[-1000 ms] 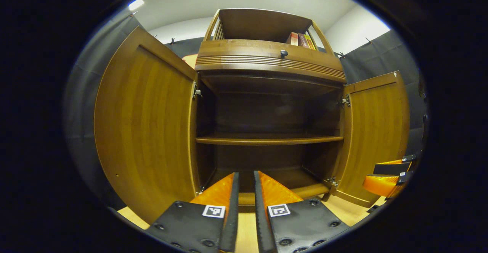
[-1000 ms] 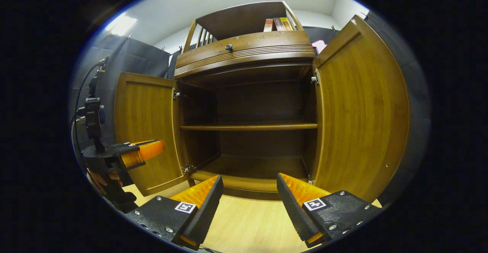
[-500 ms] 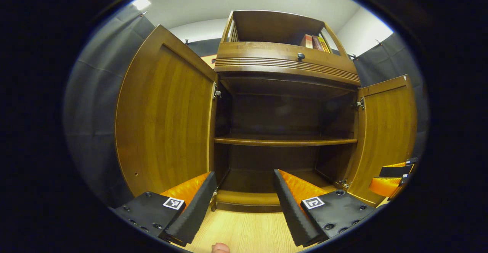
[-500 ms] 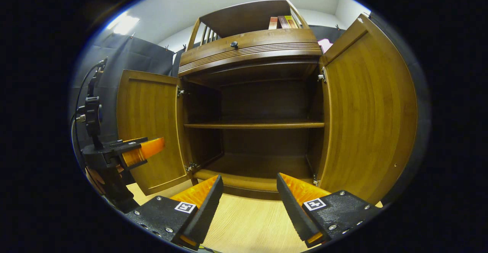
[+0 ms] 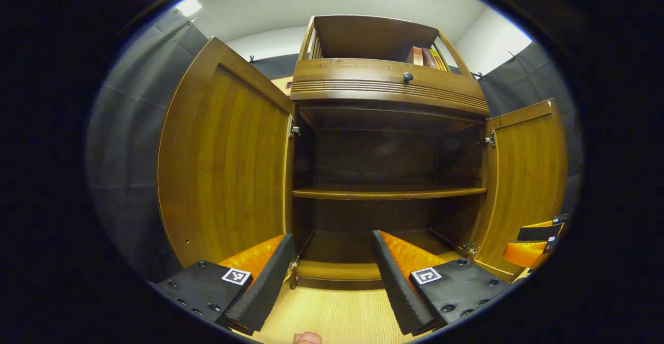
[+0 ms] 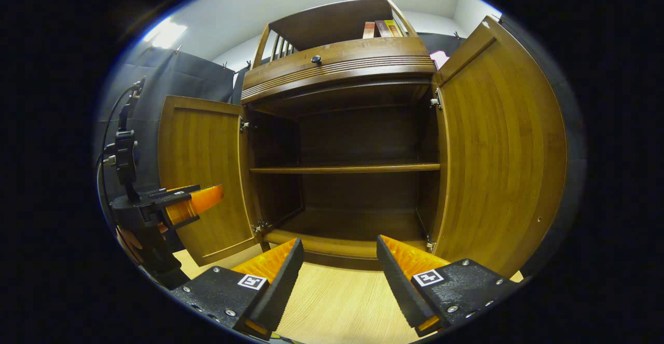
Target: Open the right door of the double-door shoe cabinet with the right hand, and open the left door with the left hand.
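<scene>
The shoe cabinet (image 5: 386,126) stands with both of its two doors swung wide: left door (image 5: 228,162), right door (image 6: 500,152). One shelf (image 6: 345,168) crosses inside. Left tool (image 5: 329,276), nearly together a second ago, is now spread; right tool (image 6: 340,281) stays spread, touching nothing. Open floor (image 6: 332,307) lies ahead.

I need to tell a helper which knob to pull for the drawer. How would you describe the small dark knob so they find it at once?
Start at the wooden shoe cabinet with both doors swung open. Above its dark, bare shelves runs a ribbed drawer front, under the books. The small dark knob sits there, the only round, dark fitting on that front.
</scene>
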Demonstrator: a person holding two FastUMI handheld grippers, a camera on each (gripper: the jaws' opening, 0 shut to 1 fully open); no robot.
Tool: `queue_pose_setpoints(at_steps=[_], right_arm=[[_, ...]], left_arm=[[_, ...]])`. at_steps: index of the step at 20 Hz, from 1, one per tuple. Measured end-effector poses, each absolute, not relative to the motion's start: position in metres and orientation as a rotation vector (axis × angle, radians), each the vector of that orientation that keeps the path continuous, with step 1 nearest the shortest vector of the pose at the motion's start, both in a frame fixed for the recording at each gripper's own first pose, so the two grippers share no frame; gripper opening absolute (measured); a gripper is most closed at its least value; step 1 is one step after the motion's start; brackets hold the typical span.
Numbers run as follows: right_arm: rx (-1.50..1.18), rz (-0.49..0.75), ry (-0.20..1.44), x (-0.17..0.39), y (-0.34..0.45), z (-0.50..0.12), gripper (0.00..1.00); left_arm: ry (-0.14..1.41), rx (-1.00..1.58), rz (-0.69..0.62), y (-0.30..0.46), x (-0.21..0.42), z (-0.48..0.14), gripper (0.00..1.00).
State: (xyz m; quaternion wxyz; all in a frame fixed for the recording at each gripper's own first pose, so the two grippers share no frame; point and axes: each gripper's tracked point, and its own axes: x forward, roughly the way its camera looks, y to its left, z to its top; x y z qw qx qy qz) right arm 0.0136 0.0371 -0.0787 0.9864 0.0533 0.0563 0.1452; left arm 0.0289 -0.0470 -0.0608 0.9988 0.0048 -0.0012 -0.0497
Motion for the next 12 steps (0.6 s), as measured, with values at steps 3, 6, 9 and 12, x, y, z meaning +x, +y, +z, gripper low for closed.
queue_pose_setpoints(at_steps=[3,6,9,12], right_arm=[[0.109,0.289,0.111,0.0126,0.0361,-0.0782,0.98],[0.109,0.288,0.11,0.012,0.0359,-0.0779,0.87],[0.117,0.29,0.107,0.0123,0.0359,-0.0776,0.98],[0.13,0.291,0.084,0.0141,0.0361,-0.0723,0.87]], left_arm=[[-0.011,0.015,-0.111,-0.0499,0.0296,-0.0581,0.95],[-0.018,0.02,-0.11,-0.0512,0.0286,-0.0565,0.97],[-0.024,0.021,-0.107,-0.0506,0.0299,-0.0537,0.97],[-0.021,0.028,-0.105,-0.0532,0.032,-0.0512,0.95]])
